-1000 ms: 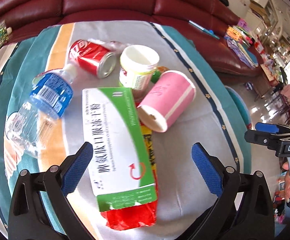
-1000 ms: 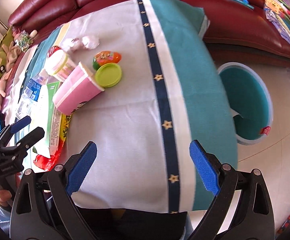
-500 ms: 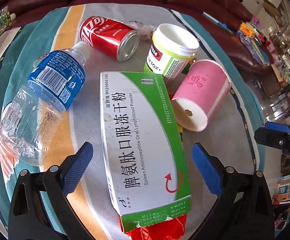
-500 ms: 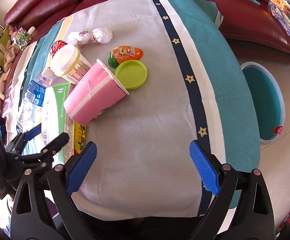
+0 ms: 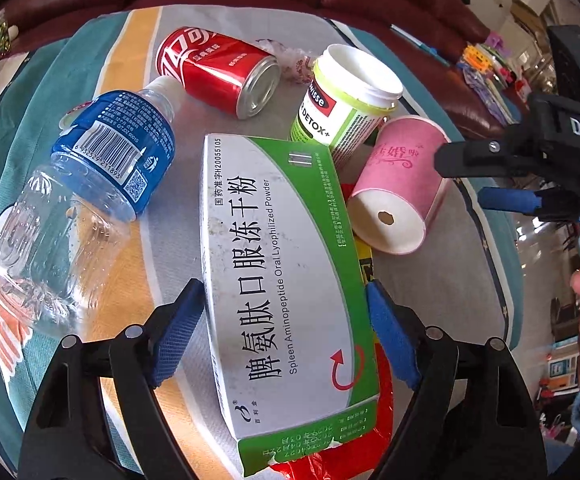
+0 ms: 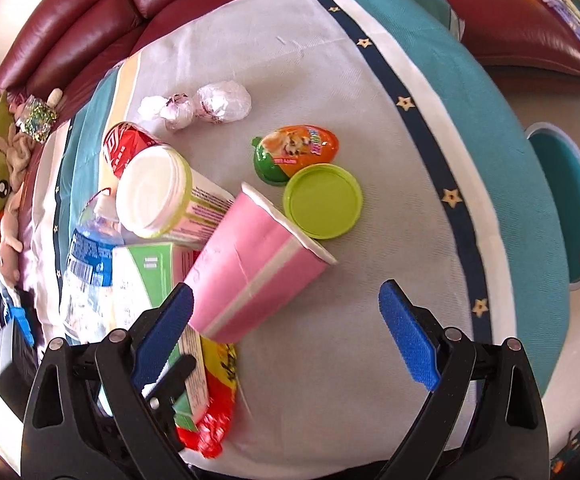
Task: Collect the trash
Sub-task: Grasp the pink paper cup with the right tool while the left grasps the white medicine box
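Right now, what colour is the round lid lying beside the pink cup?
Lime green. The lid shows best in the right wrist view, flat on the cloth beside the cup rim.

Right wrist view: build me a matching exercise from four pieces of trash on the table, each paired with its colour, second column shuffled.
Things:
1. paper cup
2. loose lid
3. soda can
4. water bottle's label

Colours:
A. blue
B. lime green
C. pink
D. red

Pairs: 1-C, 2-B, 3-D, 4-A
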### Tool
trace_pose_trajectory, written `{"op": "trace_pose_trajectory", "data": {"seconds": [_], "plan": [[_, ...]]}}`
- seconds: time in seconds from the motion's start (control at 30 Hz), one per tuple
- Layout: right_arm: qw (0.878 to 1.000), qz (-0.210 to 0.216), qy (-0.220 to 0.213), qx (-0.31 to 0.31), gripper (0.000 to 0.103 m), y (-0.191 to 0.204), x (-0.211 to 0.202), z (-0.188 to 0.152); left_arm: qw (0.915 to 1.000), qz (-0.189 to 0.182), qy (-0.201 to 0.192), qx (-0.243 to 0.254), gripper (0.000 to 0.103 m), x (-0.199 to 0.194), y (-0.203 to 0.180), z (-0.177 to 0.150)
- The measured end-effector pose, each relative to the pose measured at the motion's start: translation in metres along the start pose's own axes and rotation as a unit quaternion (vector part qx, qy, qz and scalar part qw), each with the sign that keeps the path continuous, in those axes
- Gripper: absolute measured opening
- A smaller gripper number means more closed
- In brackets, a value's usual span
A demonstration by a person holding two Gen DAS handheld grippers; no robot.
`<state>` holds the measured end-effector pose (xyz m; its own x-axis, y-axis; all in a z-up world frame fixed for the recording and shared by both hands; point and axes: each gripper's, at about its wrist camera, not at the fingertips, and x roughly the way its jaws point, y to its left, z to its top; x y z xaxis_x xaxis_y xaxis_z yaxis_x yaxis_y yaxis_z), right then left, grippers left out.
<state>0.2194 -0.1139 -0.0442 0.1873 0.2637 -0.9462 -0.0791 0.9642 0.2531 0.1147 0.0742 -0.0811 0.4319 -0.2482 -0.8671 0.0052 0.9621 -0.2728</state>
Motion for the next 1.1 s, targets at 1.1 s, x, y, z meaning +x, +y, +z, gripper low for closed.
{"op": "trace_pose_trajectory", "data": {"seconds": [1.1], "plan": [[0.998,0.022,-0.023,-0.059,0.061,-0.034,-0.019,-0.034,0.9987,0.038,-0.034,0.009,0.076,-0.028,-0.023,0.0]]}}
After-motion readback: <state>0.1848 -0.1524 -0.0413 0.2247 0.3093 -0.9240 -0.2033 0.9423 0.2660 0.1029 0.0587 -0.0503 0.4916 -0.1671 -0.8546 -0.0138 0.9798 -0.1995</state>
